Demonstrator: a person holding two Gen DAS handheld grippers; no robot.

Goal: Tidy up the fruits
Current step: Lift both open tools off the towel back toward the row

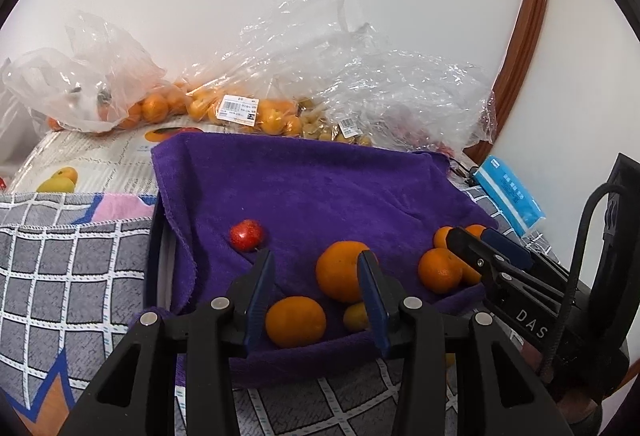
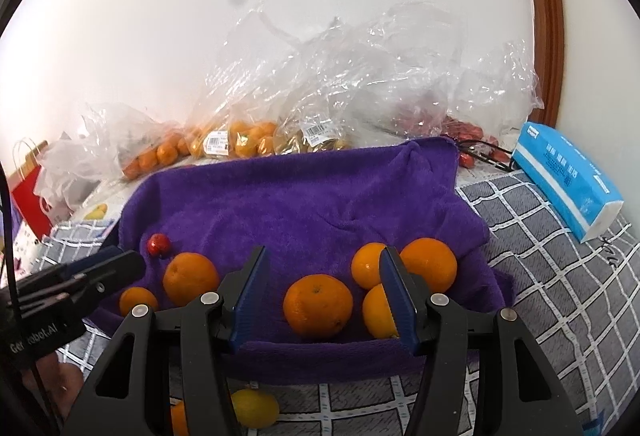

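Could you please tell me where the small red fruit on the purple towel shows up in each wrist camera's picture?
Left wrist view: the small red fruit lies left of centre, just beyond the left gripper's left finger.
Right wrist view: the small red fruit sits far left, near the towel's edge.
Shared landmark: the purple towel under the fruit.

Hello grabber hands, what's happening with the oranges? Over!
Both grippers open, empty. Oranges loose on purple towel. Nothing in the way.
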